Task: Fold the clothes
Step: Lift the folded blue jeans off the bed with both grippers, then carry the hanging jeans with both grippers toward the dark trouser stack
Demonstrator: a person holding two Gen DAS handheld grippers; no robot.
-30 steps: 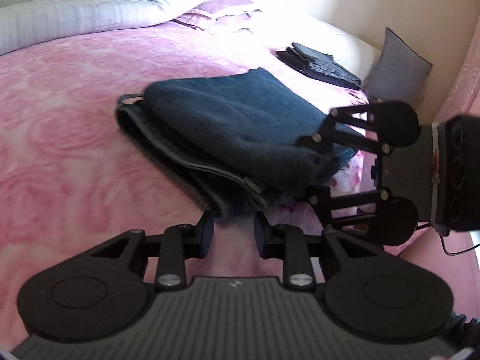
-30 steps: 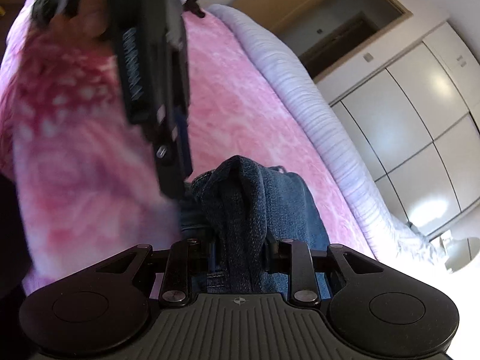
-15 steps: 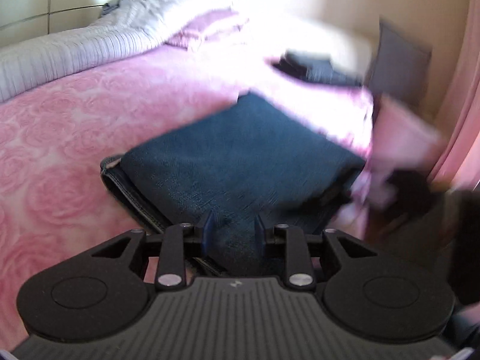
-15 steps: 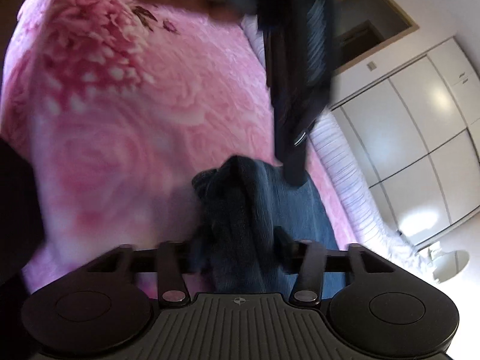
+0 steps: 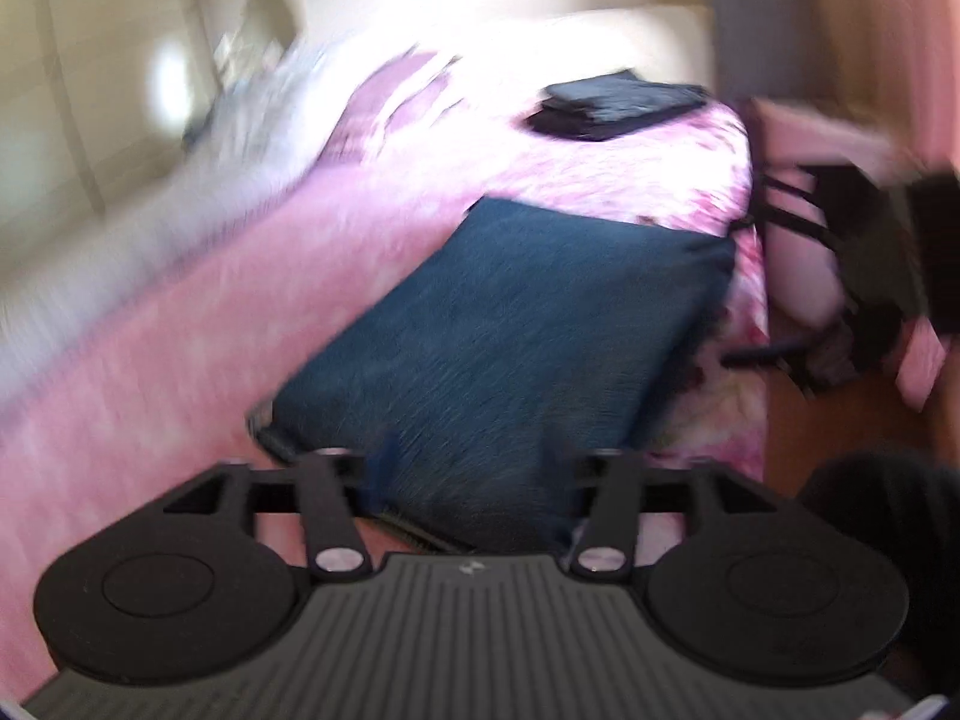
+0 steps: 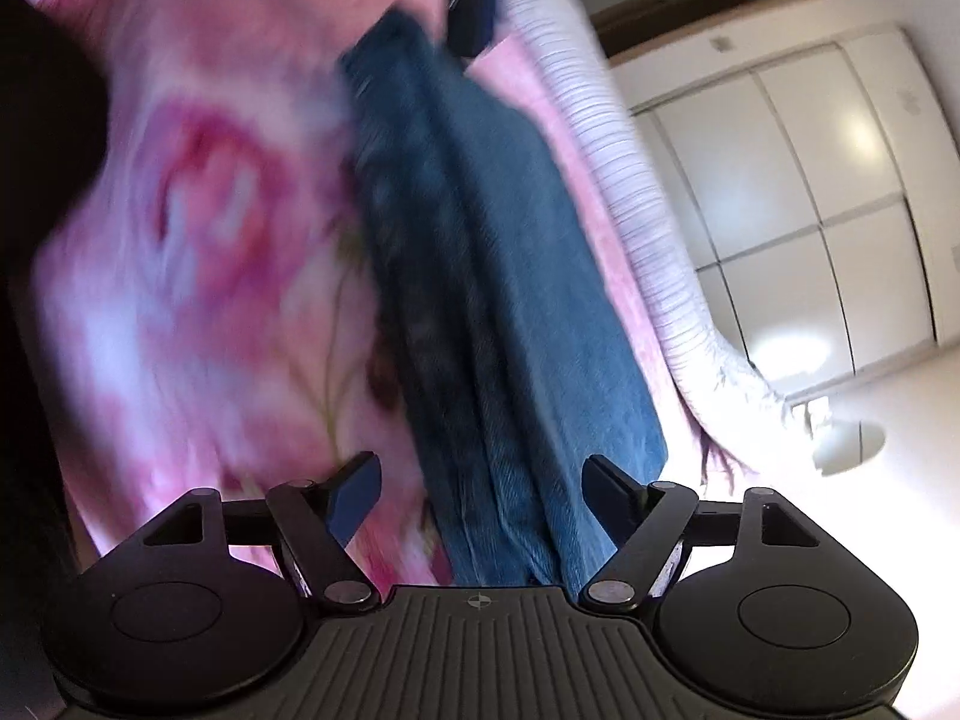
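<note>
Folded blue jeans (image 5: 510, 330) lie flat on the pink rose bedspread (image 5: 150, 372) near its right edge. My left gripper (image 5: 468, 456) hangs open over the near end of the jeans, which fill the gap between its fingers. In the right wrist view the same jeans (image 6: 498, 276) run away from me as a long folded stack. My right gripper (image 6: 483, 483) is open and holds nothing, its fingers either side of the jeans' near end. The right gripper also shows blurred at the bed's edge in the left wrist view (image 5: 864, 276).
A dark folded garment pile (image 5: 618, 102) lies farther up the bed. A grey striped duvet (image 5: 240, 138) is bunched along the far side, with white wardrobe doors (image 6: 810, 192) behind. Wood floor (image 5: 840, 414) shows past the bed's right edge.
My right gripper has let go of the jeans and opened, and the jeans now lie flat. My left gripper has opened wider and moved over the jeans. Both views are motion-blurred.
</note>
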